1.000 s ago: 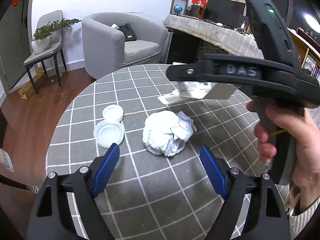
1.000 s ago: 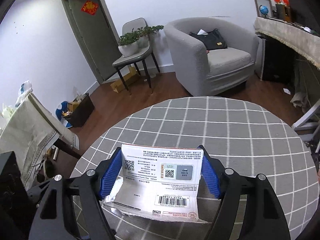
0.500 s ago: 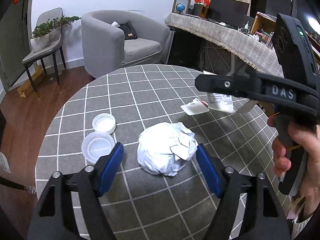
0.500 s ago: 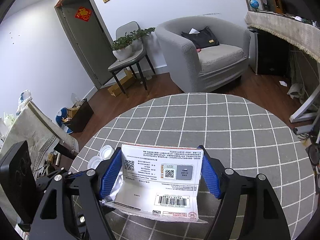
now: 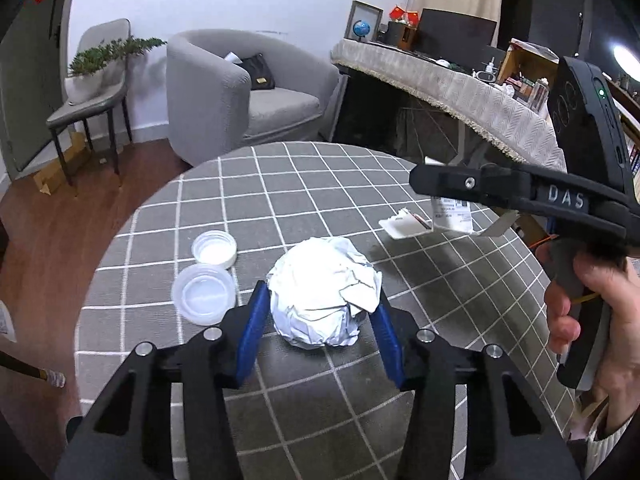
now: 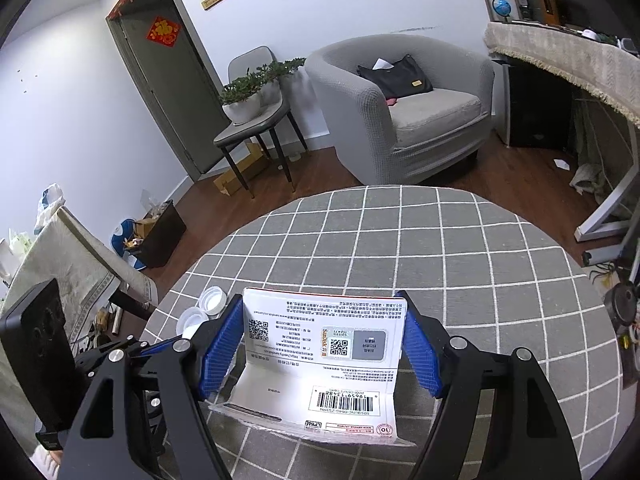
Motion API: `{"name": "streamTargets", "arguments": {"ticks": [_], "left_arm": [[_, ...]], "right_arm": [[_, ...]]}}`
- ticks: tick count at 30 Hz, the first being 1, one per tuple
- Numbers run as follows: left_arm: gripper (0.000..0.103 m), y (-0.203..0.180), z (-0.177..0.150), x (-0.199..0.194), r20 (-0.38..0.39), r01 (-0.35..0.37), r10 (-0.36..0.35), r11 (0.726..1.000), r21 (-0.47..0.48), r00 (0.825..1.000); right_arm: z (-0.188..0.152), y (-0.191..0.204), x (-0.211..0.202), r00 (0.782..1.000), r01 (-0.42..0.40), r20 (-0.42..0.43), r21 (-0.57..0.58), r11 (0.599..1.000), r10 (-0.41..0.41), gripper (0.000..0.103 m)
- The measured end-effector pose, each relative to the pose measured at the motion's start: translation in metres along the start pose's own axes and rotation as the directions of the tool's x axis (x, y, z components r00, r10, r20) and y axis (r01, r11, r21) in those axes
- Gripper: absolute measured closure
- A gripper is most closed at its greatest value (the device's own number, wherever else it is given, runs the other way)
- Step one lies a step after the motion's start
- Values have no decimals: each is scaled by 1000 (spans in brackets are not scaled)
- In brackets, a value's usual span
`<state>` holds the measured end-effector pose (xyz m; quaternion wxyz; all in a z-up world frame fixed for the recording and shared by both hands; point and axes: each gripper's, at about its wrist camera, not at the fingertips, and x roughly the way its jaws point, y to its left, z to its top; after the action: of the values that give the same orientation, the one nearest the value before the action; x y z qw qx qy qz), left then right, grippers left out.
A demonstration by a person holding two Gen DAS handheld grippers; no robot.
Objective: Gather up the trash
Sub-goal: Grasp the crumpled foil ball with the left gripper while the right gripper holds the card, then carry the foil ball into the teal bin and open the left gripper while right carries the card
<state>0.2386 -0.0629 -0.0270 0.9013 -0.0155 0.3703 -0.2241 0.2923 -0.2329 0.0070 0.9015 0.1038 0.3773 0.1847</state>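
1. Lying at the left of the round grey checked table, two white plastic lids sit side by side, one touching the other, just left of the left gripper's fingers.
2. Angled down at the table, the left gripper has its blue pads on either side of a crumpled ball of white paper; its jaws have just been closing, and both pads now touch the ball's sides, so it is clamped on the ball, which rests on the cloth.
3. Behind the ball and to its right, a small white torn scrap lies flat on the table, well apart from the lids.
4. Farther right, the right gripper is held above the table, also tilted downward, by a bare hand wrapped around its handle, with a pale knitted cuff at the wrist.
5. Its jaws stand wide, pressed on the two side edges of a white printed package card with a barcode, which hangs clear of the table with its lower flap bent toward the camera.
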Motion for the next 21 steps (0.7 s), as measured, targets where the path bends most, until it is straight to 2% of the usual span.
{"name": "streamTargets", "arguments": {"ticks": [7,21], "left_arm": [[50,-7,-8,-25,42,-19,18,999,27,999],[50,3,-41,-76,83,-54,54,999,4,995]], "right_arm": [[-10,18,1,1000,-15,-3,-30,999,15,28],[-33,57,-6,999,-38,9,-65,997,39,28]]}}
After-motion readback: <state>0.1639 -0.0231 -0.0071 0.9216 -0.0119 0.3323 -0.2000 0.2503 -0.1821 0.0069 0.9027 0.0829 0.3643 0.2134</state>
